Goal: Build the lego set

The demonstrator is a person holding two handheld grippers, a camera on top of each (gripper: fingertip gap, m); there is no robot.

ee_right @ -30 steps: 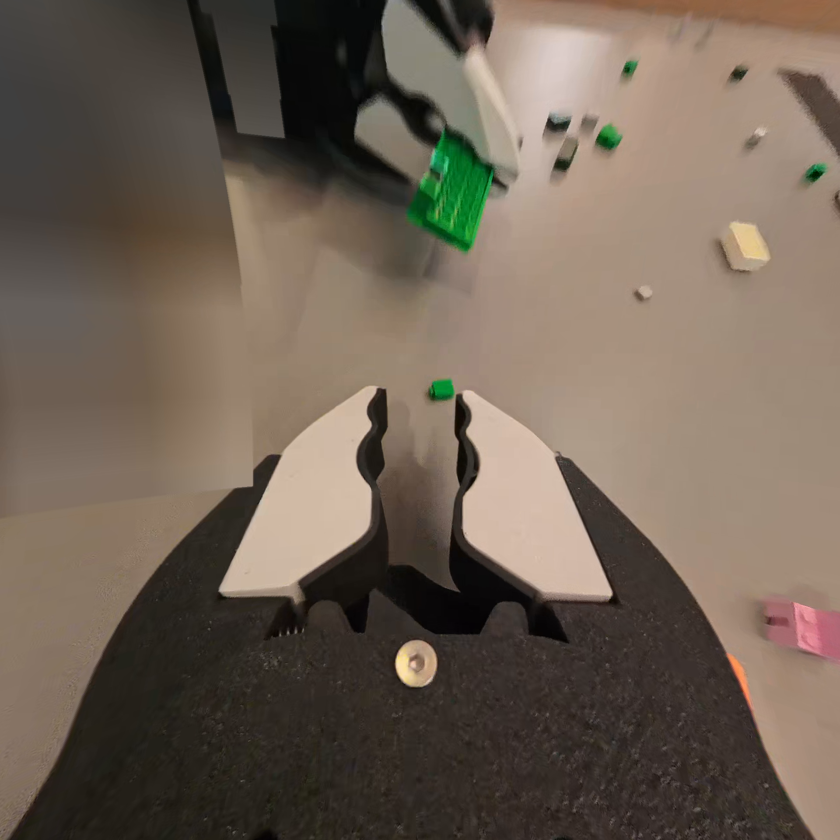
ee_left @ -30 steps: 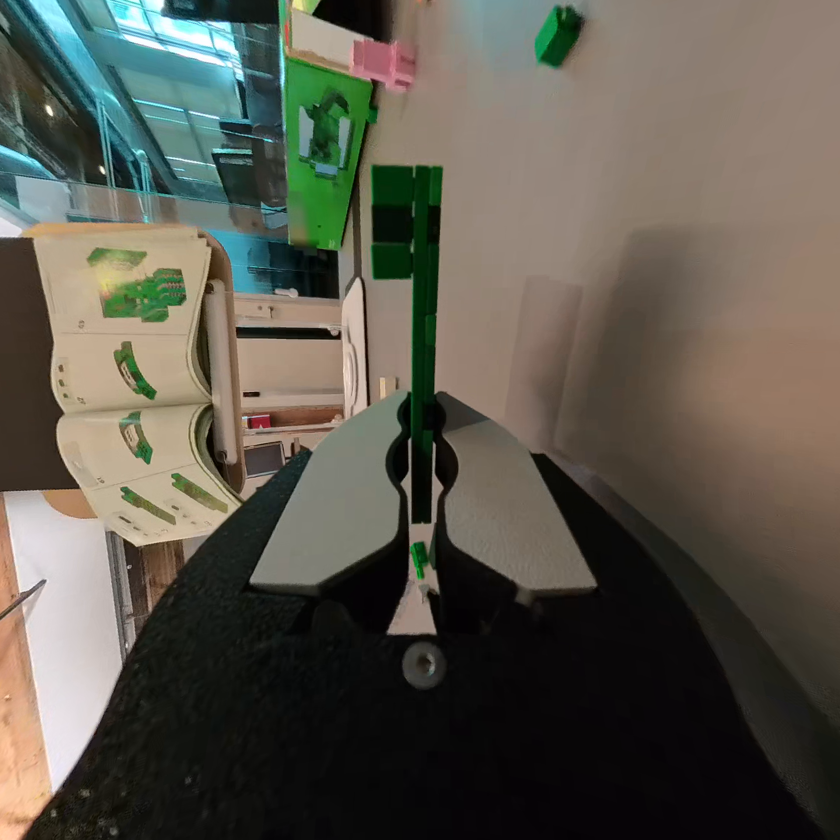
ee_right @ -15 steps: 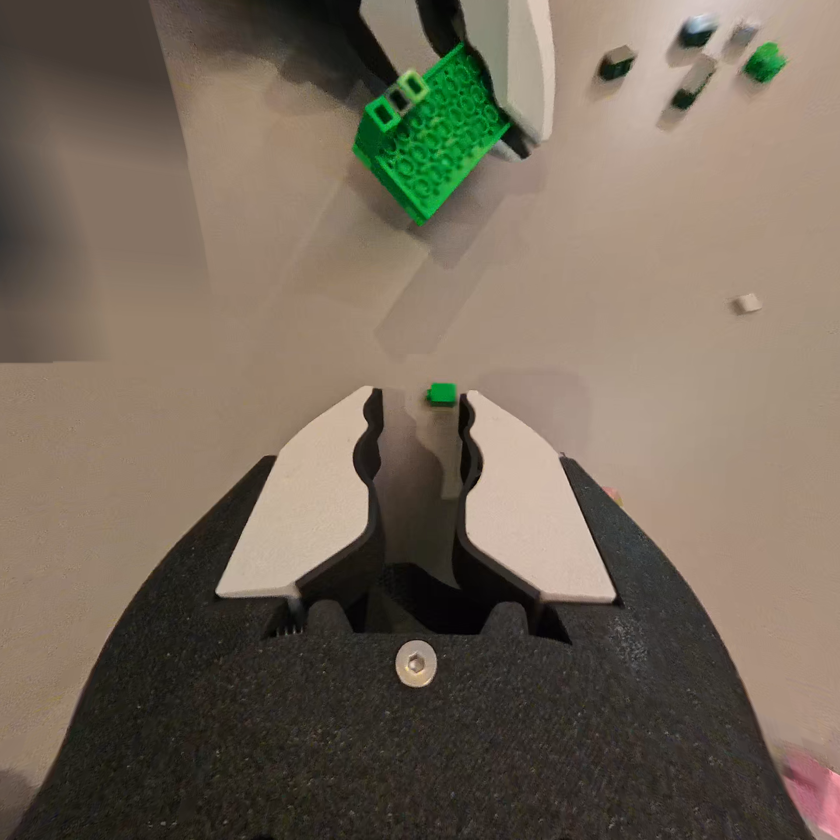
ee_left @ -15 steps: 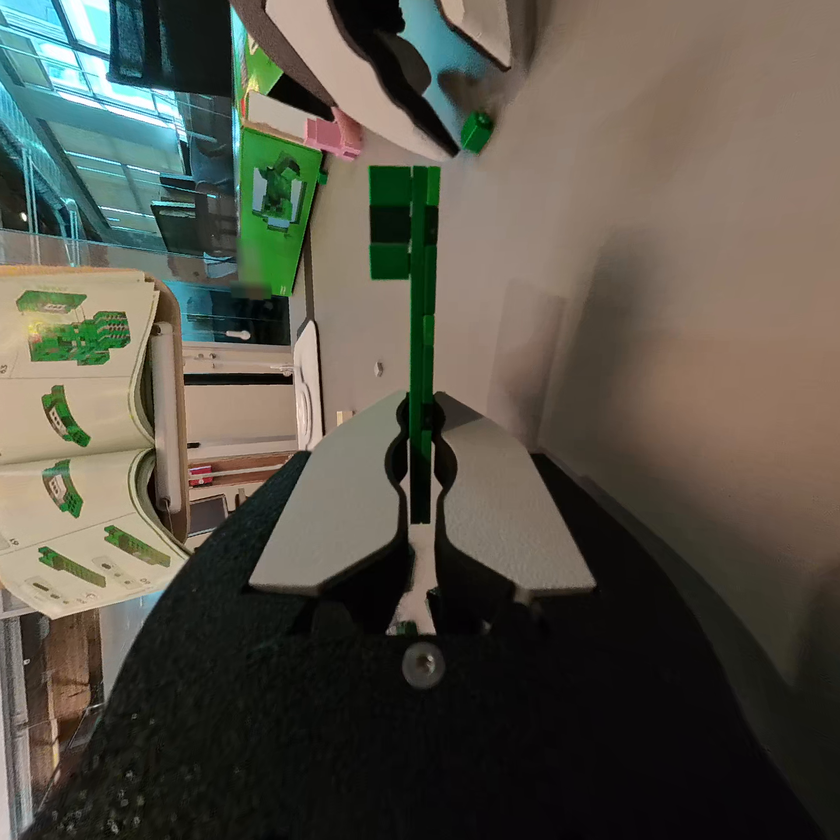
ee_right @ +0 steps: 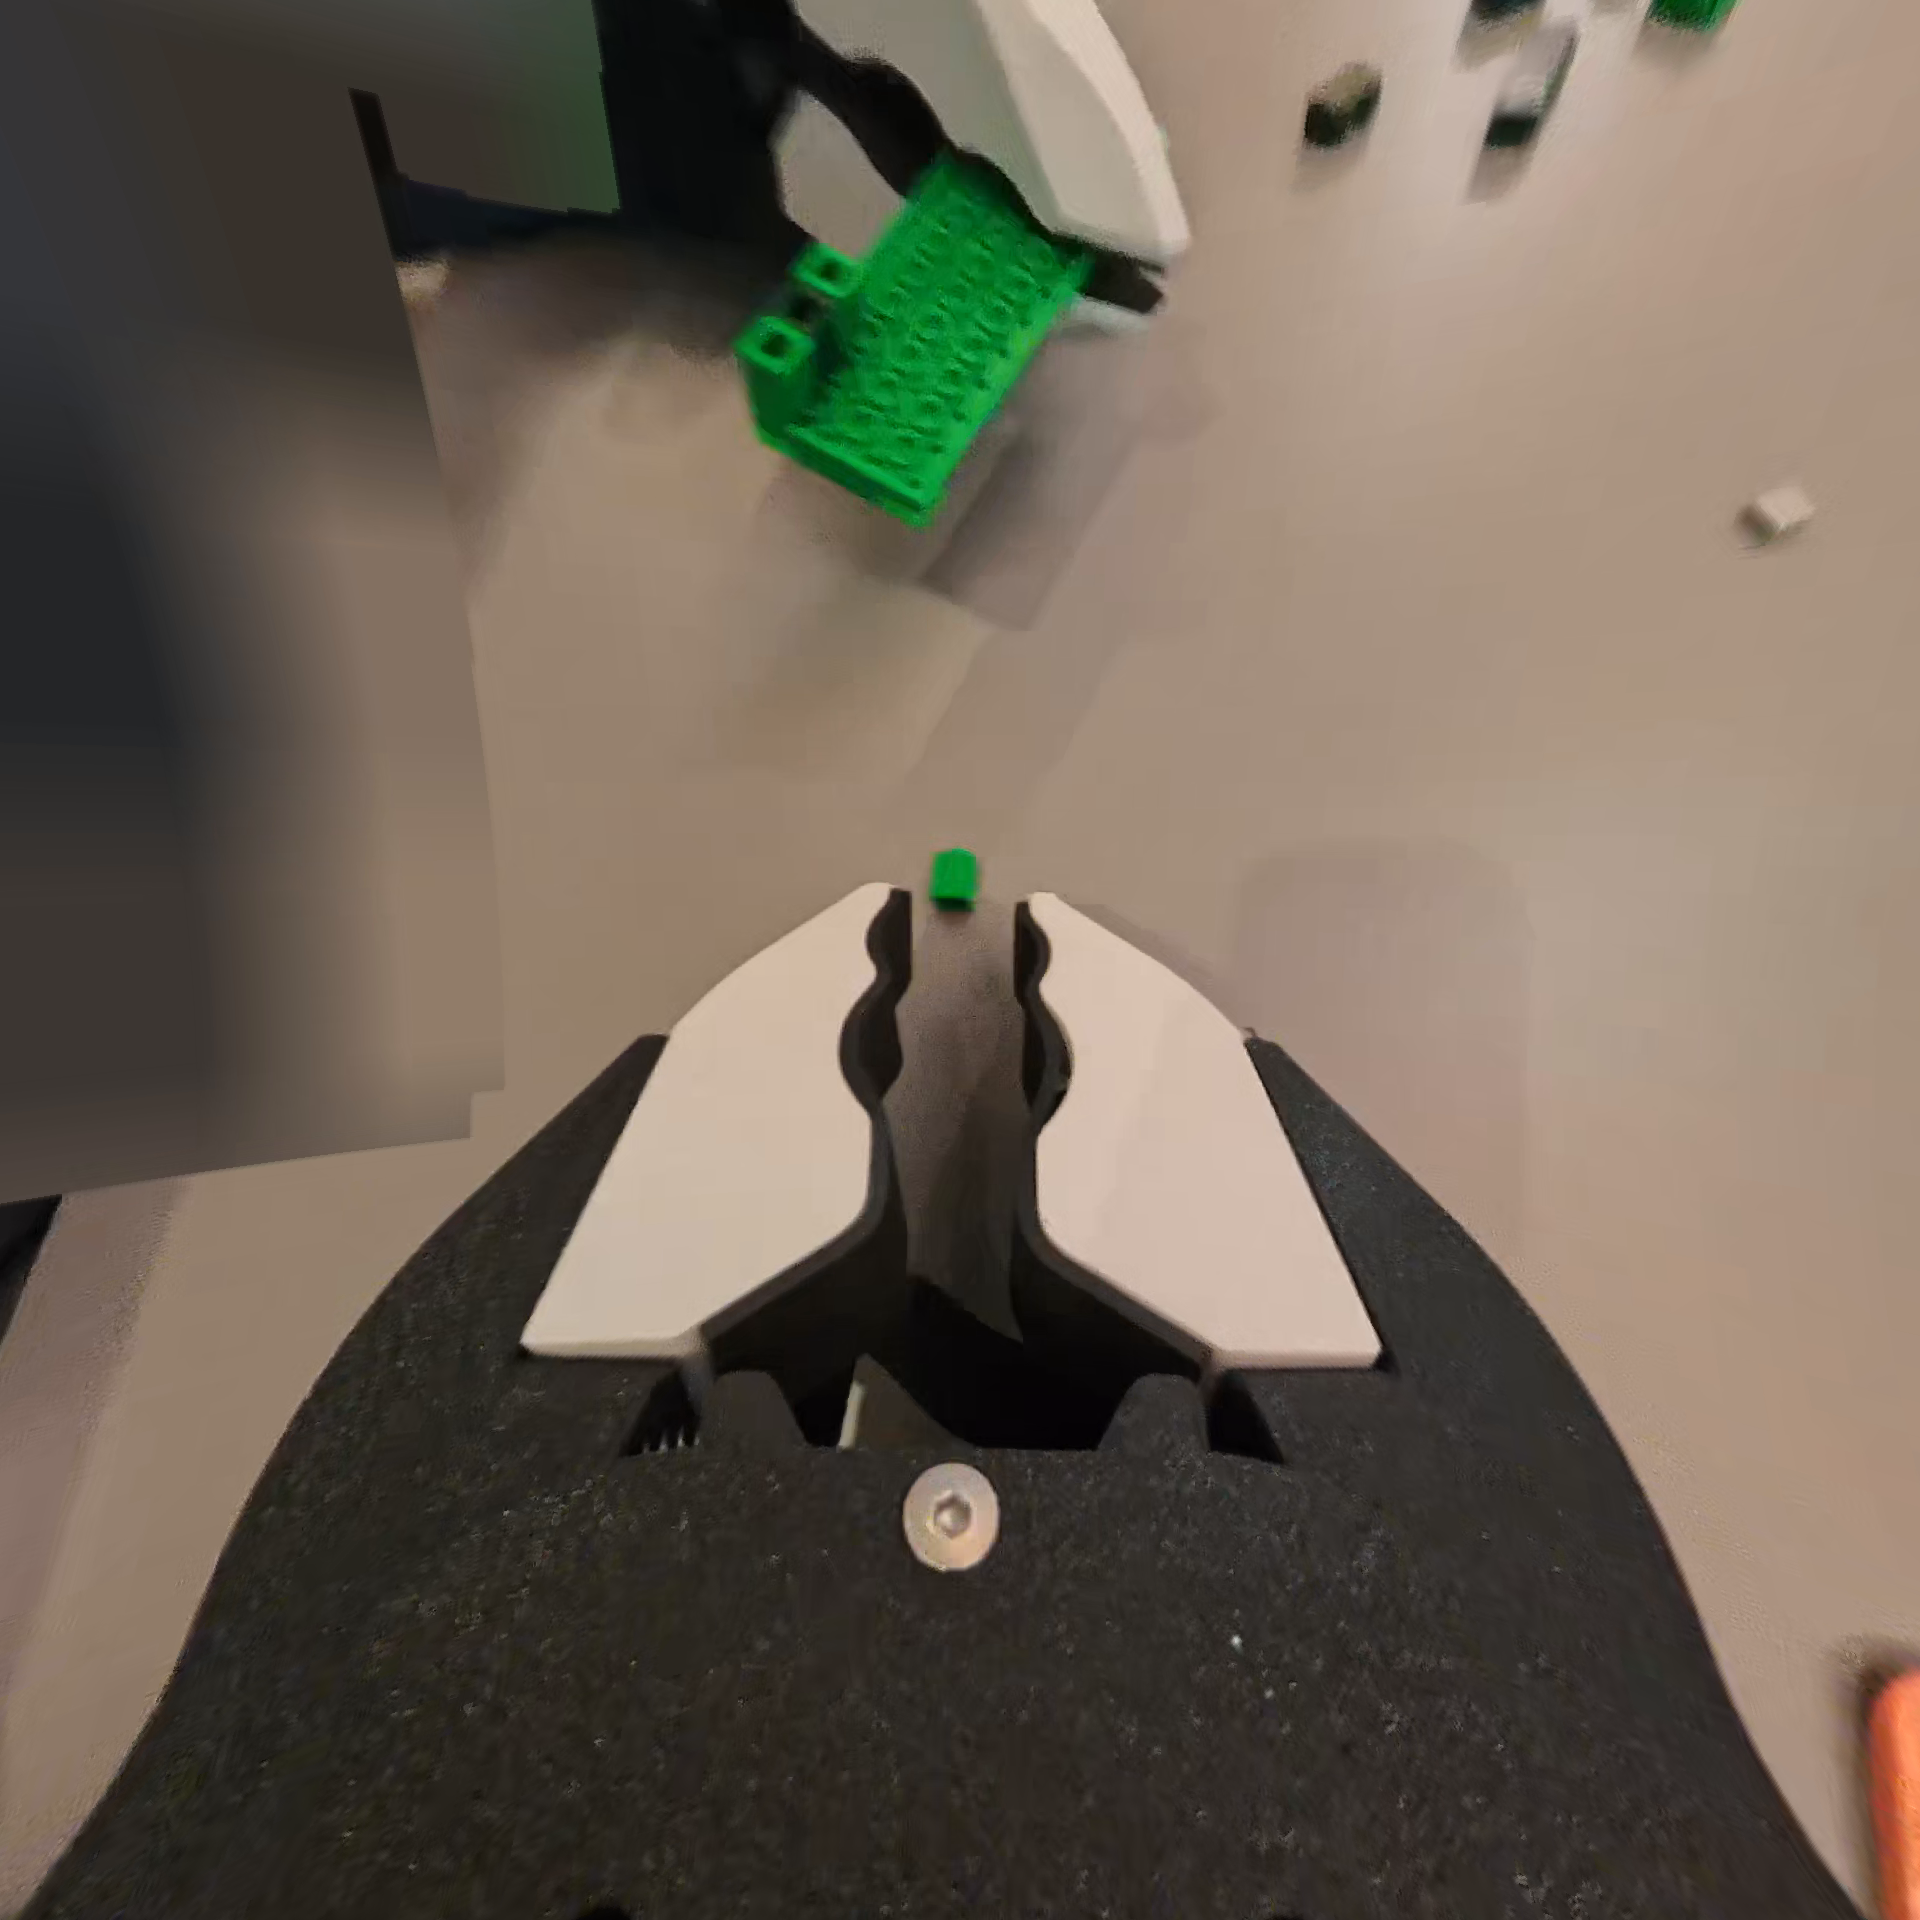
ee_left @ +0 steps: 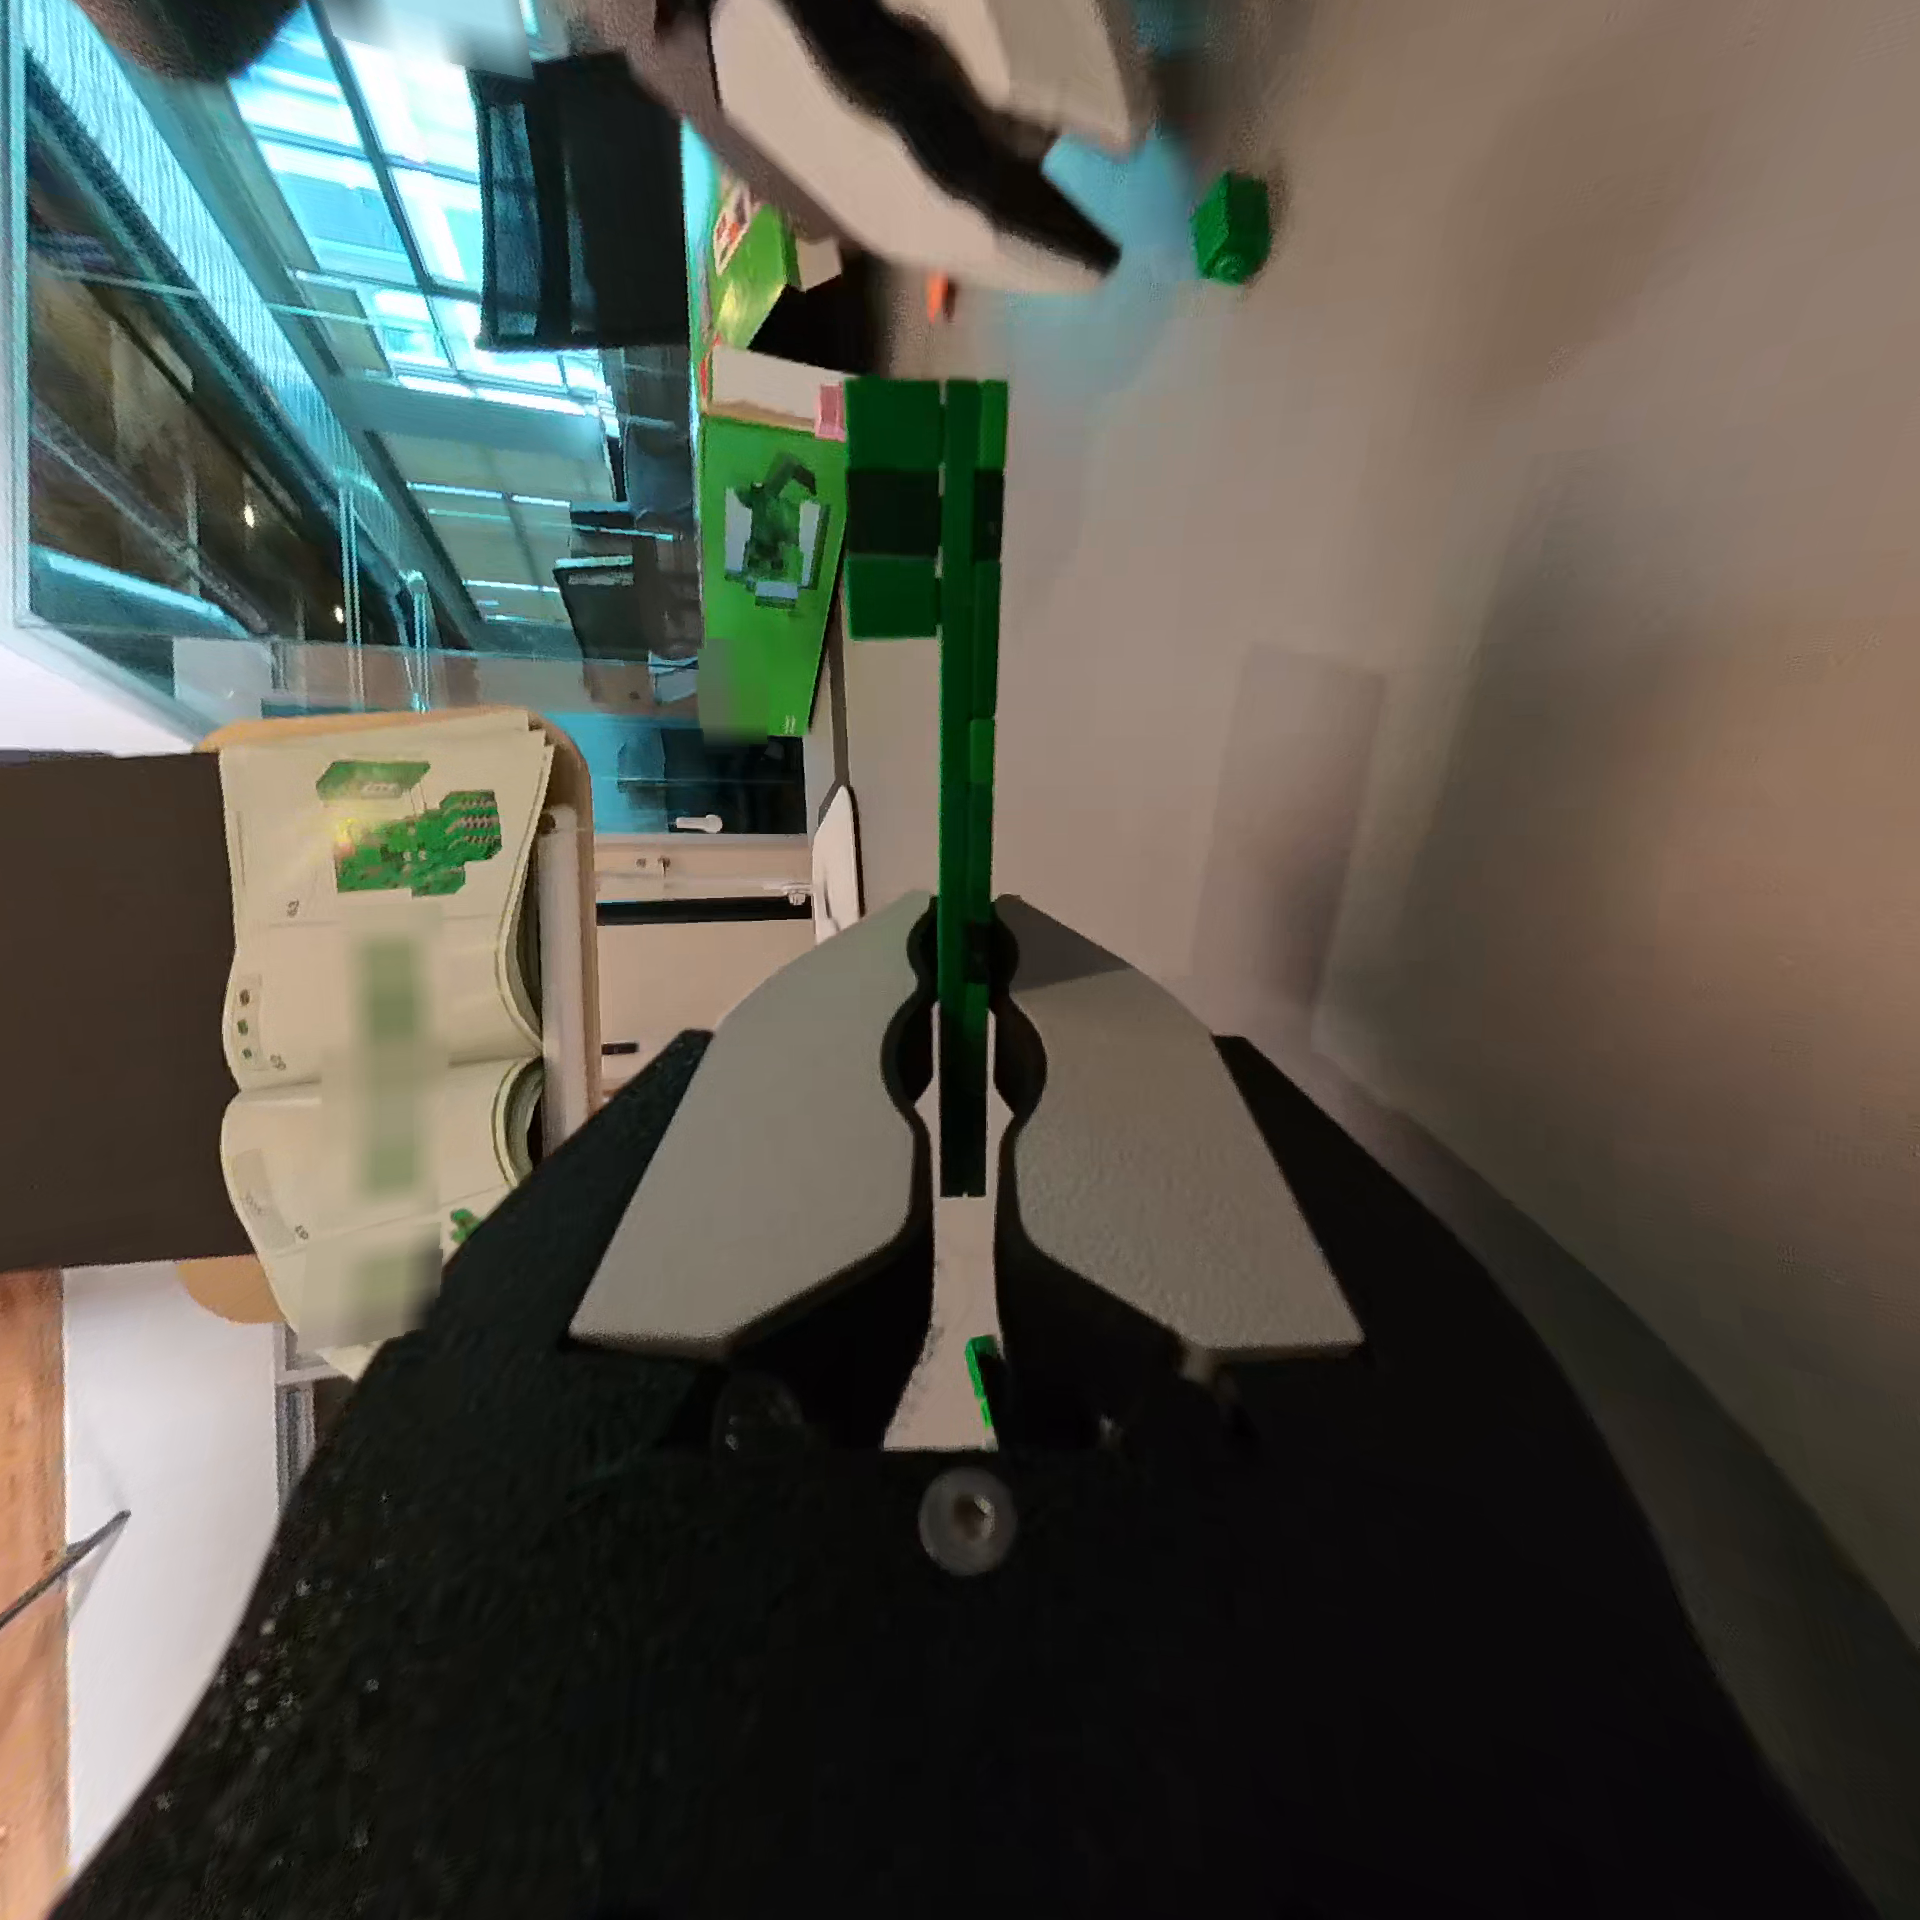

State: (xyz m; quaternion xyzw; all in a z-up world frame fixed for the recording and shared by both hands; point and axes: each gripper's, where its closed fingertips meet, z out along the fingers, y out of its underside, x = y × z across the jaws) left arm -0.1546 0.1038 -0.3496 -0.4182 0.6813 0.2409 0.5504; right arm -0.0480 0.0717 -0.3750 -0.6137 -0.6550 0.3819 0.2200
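Left fingers: the left gripper (ee_left: 964,935) is seen clamped on the edge of the green plate assembly (ee_left: 964,790), the grey fingers (ee_left: 790,1122) pressed against both faces of it.
Held assembly: the plate is seen edge-on in the left wrist view, running straight forward from the jaws; three small blocks (ee_left: 894,509), two bright green with a darker one between, stand on its far end. In the right wrist view the same assembly (ee_right: 925,353) is shown from its underside, lifted clear of the table and tilted.
Right fingers: the right gripper (ee_right: 966,909) is held apart, with a bare gap between its tips and nothing gripped.
Loose brick: a small green brick (ee_right: 954,881) lies on the table (ee_right: 1351,727) just ahead of the right gripper's tips, in line with the gap but not yet between them. In the left wrist view it (ee_left: 1229,227) is seen beside the tip of the blurred right gripper.
Table, farther out: a small pale piece (ee_right: 1777,514) and several dark and green pieces (ee_right: 1340,99) are scattered well apart; an orange object (ee_right: 1891,1756) is cut off at the lower right edge.
Background: an open instruction booklet (ee_left: 384,997) and a green box (ee_left: 769,582) are seen behind the assembly.
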